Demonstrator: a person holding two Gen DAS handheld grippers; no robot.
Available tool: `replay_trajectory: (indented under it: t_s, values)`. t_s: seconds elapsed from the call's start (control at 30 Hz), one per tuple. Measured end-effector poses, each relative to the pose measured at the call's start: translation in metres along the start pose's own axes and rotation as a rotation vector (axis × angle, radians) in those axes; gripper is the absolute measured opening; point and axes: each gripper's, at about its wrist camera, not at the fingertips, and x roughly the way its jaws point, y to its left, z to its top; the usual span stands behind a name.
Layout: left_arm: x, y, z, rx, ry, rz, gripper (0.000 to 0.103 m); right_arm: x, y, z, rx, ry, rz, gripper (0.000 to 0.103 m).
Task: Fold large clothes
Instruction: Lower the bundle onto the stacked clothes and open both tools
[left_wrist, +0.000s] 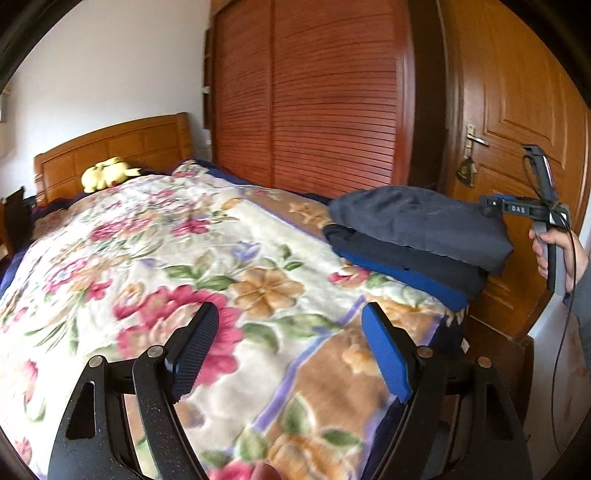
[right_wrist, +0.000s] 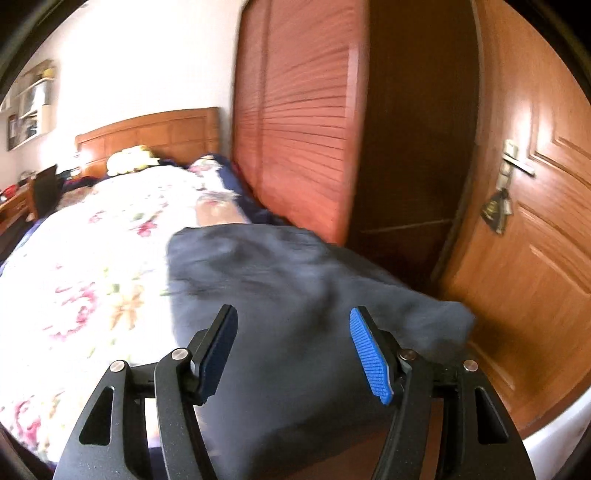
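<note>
Left gripper (left_wrist: 290, 343): standing wide apart, empty, hovering over the floral blanket (left_wrist: 155, 258), probably waiting for the next garment.
Right gripper (right_wrist: 291, 350): also released, pointing at the grey garment (right_wrist: 295, 295), touching nothing.
Folded clothes pile (left_wrist: 417, 240): lying at the bed's corner near the door (left_wrist: 517, 92), stacked to keep the bed free.
Right hand (left_wrist: 557, 254): gripping the handle upright beside the pile.

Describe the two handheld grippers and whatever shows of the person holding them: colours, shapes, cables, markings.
Both the left gripper and the right gripper have black, speckled linkage arms with triangular cut-outs and silver pivot pins. Their jaws carry ribbed blue pads. Seen from the left wrist, the right gripper has a grey handle, white "DAS" lettering and thin black cables. The person's hand is bare, with a grey sleeve.
</note>
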Motion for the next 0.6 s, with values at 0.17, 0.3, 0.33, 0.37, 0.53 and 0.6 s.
replay_trajectory:
  t_s: [0.17, 0.3, 0.33, 0.37, 0.53, 0.6]
  values:
    - [-0.026, 0.026, -0.013, -0.029, 0.002, 0.080, 0.080, -0.023, 0.053, -0.013, -0.023, -0.029, 0.117, 0.071]
    - [-0.041, 0.046, -0.026, -0.058, 0.009, 0.137, 0.080, -0.030, 0.086, -0.032, -0.060, -0.027, 0.202, 0.079]
    - [-0.044, 0.051, -0.030, -0.069, 0.006, 0.150, 0.080, -0.030, 0.096, -0.035, -0.073, -0.029, 0.215, 0.079]
    - [-0.047, 0.057, -0.034, -0.084, 0.006, 0.165, 0.080, -0.031, 0.107, -0.040, -0.080, -0.029, 0.235, 0.080]
    - [-0.050, 0.081, -0.054, -0.146, 0.038, 0.192, 0.080, -0.014, 0.148, -0.055, -0.101, -0.013, 0.292, 0.080]
    - [-0.051, 0.088, -0.062, -0.156, 0.048, 0.216, 0.080, -0.002, 0.161, -0.058, -0.112, -0.009, 0.313, 0.080]
